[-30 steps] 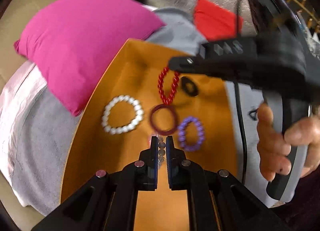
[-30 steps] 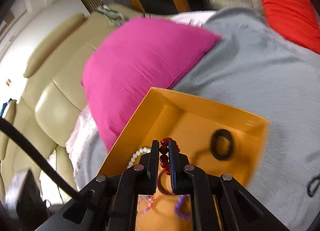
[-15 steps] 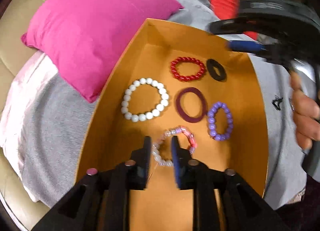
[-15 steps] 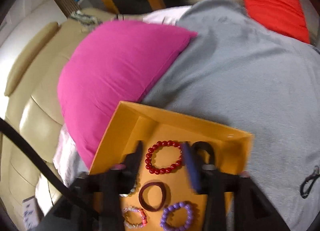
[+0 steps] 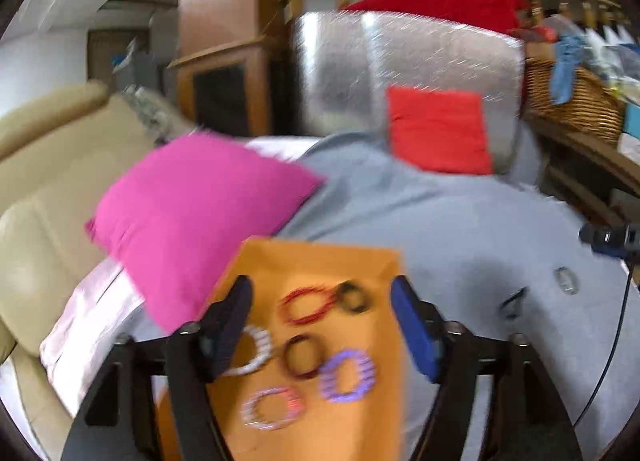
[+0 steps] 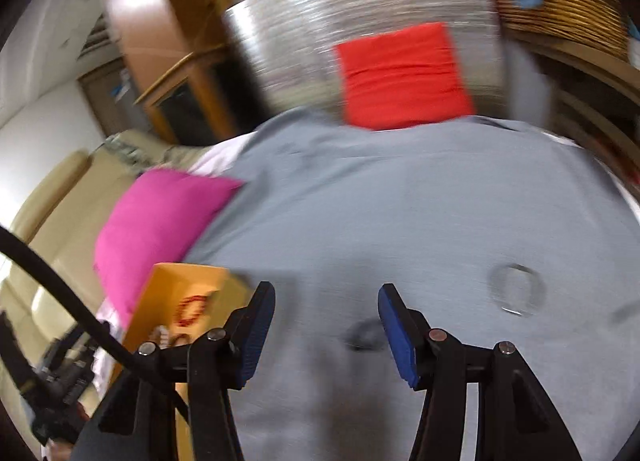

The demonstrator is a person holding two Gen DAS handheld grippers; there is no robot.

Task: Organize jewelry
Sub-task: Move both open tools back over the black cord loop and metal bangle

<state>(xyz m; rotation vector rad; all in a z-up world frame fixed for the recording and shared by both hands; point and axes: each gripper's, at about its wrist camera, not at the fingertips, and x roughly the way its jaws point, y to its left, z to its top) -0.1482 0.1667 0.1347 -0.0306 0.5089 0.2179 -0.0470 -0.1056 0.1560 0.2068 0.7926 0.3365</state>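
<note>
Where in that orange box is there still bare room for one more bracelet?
The orange box has a bare strip along its right side, right of the purple bracelet, and a band behind the red bracelet and black ring. The middle is crowded: white bracelet, dark red ring and pink bracelet lie close together.

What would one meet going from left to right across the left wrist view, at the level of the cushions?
Beige sofa → pink cushion → grey cover → red cushion → wicker basket.
</note>
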